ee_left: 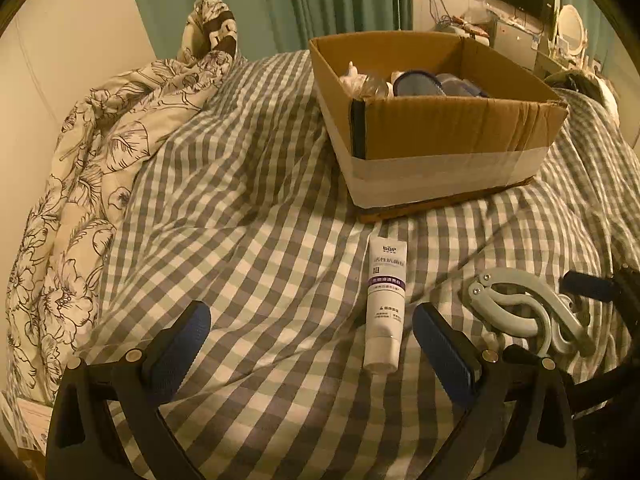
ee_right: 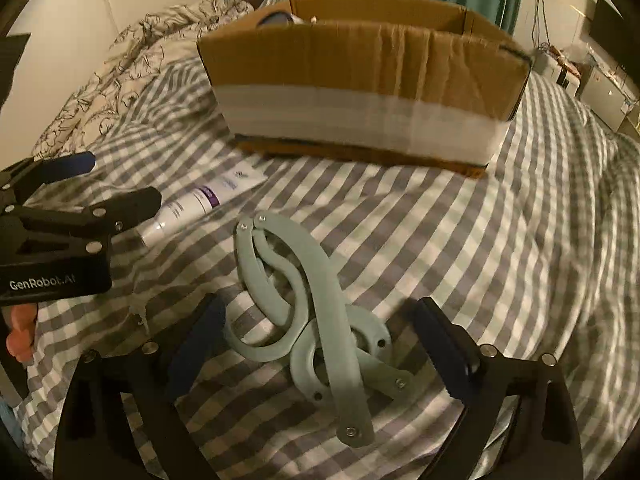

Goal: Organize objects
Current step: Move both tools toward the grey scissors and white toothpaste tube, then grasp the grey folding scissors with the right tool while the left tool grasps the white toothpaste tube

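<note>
Checked bedspread (ee_left: 248, 200); both tongs angled down, spread; right tongs (ee_right: 320, 344) straddle hanger (ee_right: 304, 320).

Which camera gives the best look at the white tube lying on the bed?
The left wrist view: the white tube lies whole and sharp, label readable, just inside the left gripper's right finger. The right wrist view shows it blurred, its cap end hidden behind that gripper.
</note>
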Demonstrator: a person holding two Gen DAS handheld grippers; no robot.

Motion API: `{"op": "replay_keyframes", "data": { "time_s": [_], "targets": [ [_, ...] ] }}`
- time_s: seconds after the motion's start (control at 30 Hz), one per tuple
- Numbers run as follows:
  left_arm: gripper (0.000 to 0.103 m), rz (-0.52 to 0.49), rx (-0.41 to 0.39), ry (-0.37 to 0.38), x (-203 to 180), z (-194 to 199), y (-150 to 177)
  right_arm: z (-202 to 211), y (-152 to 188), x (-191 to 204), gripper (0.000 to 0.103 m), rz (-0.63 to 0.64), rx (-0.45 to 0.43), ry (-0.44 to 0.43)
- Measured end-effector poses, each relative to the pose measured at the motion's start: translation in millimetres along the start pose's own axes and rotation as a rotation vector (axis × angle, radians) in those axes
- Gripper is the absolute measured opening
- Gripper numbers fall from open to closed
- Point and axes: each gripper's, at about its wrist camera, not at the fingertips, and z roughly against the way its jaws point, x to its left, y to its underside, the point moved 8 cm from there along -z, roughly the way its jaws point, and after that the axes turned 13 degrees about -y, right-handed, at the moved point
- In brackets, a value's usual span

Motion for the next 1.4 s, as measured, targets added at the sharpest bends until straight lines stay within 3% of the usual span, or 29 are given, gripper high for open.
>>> {"op": "replay_keyframes", "data": {
  "time_s": [0.07,0.1,0.2,0.23,0.3,0.4,0.43,0.5,0.57,0.63,1.2,1.4],
  "targets": [
    [0.103,-0.012,0.004,0.010,-4,-1,-1,0,2,4,0.077,0.005,0.003,-0.008],
    [0.103,-0.017,0.004,0.014,-6,-2,-1,2,2,5,0.064,0.011,0.000,0.002],
    [0.101,-0.035,0.009,0.041,-18,-4,-4,10,4,6,0.053,0.008,-0.009,0.008],
    [0.096,-0.040,0.012,0.045,-22,-4,-6,13,2,6,0.046,-0.002,-0.016,-0.002],
    [0.092,-0.066,0.025,0.053,-33,-10,-7,25,0,3,0.042,-0.027,-0.047,-0.015],
    [0.074,-0.110,0.058,0.058,-48,-22,-6,38,-1,-1,0.036,-0.041,-0.076,-0.006],
    [0.066,-0.127,0.080,0.071,-55,-27,-5,41,-2,-1,0.027,-0.046,-0.084,-0.012],
    [0.057,-0.146,0.120,0.093,-62,-37,-3,47,-3,-1,0.025,-0.052,-0.099,-0.027],
    [0.035,-0.159,0.154,0.089,-65,-45,2,51,-4,1,0.024,-0.040,-0.101,-0.014],
    [0.027,-0.164,0.149,0.097,-66,-43,3,53,-4,5,0.022,-0.029,-0.102,-0.014],
    [0.026,-0.104,-0.036,0.163,-42,55,16,92,15,30,0.014,-0.018,-0.190,0.005],
    [0.026,-0.075,-0.091,0.169,-27,82,6,122,11,42,0.013,-0.003,-0.253,0.030]
  ]
}}
